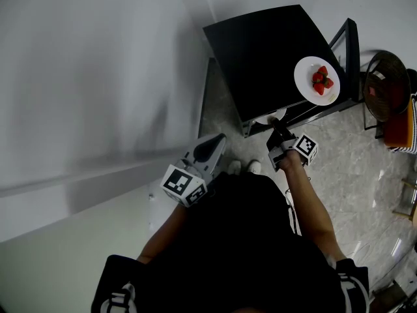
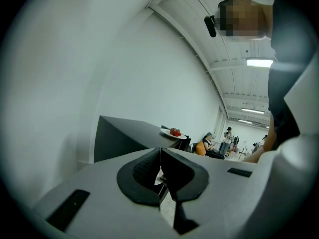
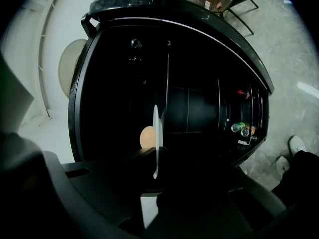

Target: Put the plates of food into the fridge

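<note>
Right claw point(image 3: 157, 156) pinching the rim of a white round plate point(image 3: 156, 128) of pale rounded food point(image 3: 146, 137), at the open black fridge point(image 1: 260, 57). Left claw point(image 2: 160, 169) pressed together, empty. Second white plate of red strawberries point(image 1: 316, 80) waits on the fridge top, far right; apparently neither is shelved yet.

Head camera: we look steeply down from overhead, mid-range, onto left tool point(image 1: 217, 142), right tool point(image 1: 279, 129), top of black fridge point(image 1: 260, 44), strawberry plate point(image 1: 316, 80), white shoes point(image 1: 244, 167). Left tool view: we sit low behind own jaws, facing near level along white wall point(image 2: 149, 73) toward fridge side. Shares strawberry plate with head view, seen farther off. Right tool view: we face fridge front close up, picture rolled sideways, floor point(image 3: 294, 59) at right. Shares fridge, shoes with head view.
</note>
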Demonstrator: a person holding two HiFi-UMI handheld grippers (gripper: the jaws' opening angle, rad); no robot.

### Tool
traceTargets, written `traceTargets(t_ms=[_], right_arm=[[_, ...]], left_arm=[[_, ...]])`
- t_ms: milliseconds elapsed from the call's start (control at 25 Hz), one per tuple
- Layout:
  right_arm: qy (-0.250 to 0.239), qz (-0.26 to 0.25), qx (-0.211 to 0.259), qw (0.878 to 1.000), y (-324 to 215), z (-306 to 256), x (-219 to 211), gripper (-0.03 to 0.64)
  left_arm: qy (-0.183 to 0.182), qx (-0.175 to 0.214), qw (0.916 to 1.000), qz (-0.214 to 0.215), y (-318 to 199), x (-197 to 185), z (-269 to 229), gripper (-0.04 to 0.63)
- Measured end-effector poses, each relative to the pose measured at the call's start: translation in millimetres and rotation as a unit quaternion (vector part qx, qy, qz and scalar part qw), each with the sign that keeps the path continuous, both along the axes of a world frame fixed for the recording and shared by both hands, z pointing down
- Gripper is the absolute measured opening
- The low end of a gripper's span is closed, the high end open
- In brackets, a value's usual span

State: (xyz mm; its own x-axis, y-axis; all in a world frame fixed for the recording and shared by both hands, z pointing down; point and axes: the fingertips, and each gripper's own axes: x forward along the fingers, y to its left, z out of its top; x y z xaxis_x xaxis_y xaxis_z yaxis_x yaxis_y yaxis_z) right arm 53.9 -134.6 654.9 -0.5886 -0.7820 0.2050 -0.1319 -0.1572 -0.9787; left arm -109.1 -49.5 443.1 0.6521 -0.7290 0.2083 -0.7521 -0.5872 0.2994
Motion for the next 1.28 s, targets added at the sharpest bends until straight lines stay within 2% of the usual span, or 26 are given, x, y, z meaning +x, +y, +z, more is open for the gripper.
traceTargets(t_ms=[800, 960, 1000, 1120, 1280], right_arm=[[-0.009, 0.028, -0.02, 0.999, -22.2, 6.2, -16.4, 0.034], [-0.003, 0.032, 0.002, 0.999, -24.9, 1.3, -16.6, 0.035], [-0.004, 0.034, 0.009, 0.999, -24.8, -1.0, -15.9, 0.038], [-0.008, 0.041, 0.016, 0.999, -21.9, -3.0, -12.2, 0.099], [0.011, 0.023, 0.019, 0.999, -13.1, -2.2, -9.7, 0.1]], left_arm=[[0.005, 0.001, 1.0, -0.009, 2.6, -10.8, -4.0, 0.025], [0.001, 0.007, 1.0, 0.001, 4.9, -9.0, -5.6, 0.025], [0.001, 0.005, 1.0, 0.001, 5.8, -9.1, -5.9, 0.025], [0.007, 0.0, 1.0, -0.005, 7.2, -10.6, -6.5, 0.025], [0.015, -0.003, 0.9999, -0.007, 7.6, -9.1, -5.9, 0.025]])
